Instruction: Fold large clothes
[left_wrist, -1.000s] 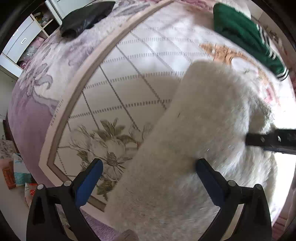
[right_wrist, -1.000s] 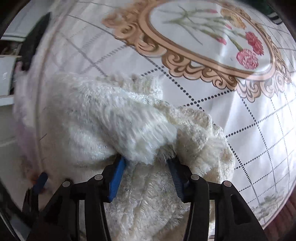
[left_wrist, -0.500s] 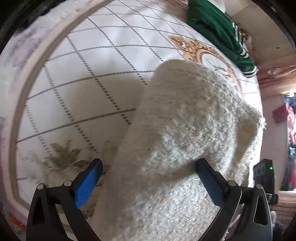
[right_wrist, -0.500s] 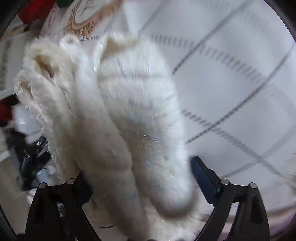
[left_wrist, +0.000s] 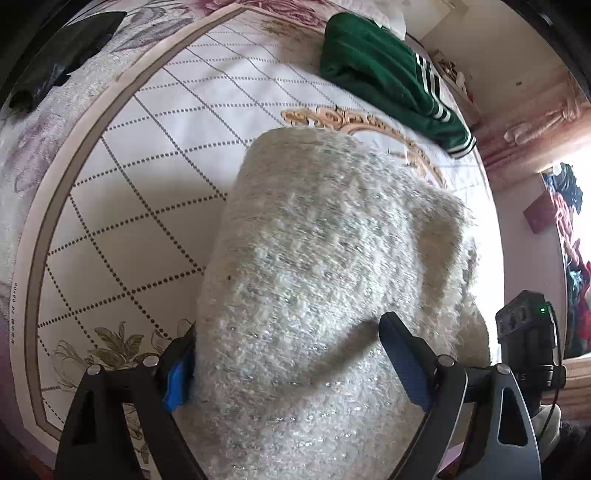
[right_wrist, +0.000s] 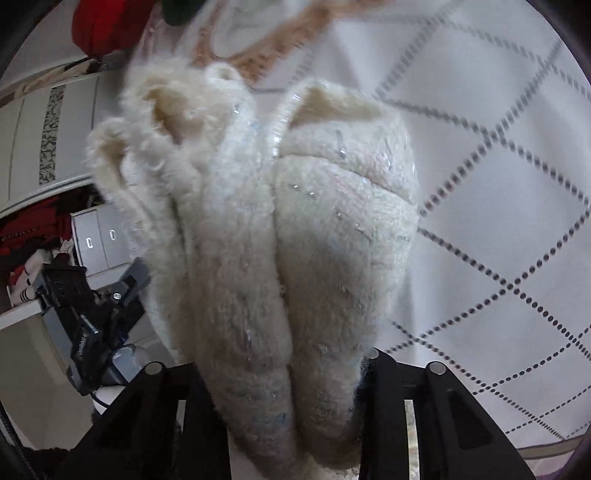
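Above the bedspread (left_wrist: 155, 206), both hand-held grippers clamp the sweater (left_wrist: 317, 280).

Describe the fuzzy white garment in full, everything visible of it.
The white garment is a thick, shaggy cream knit with glinting threads, folded into a bulky bundle. The left claw is closed on one end and the right claw on the other, where several stacked layers and ribbed edges show. It appears lifted above the patterned bedspread, drooping between the grips. Whether any part touches the bed is unclear.

Home bedroom: floral quilted bedspread (left_wrist: 155, 155), green garment (left_wrist: 391, 74) on bed, white drawer cabinet (right_wrist: 99, 243).
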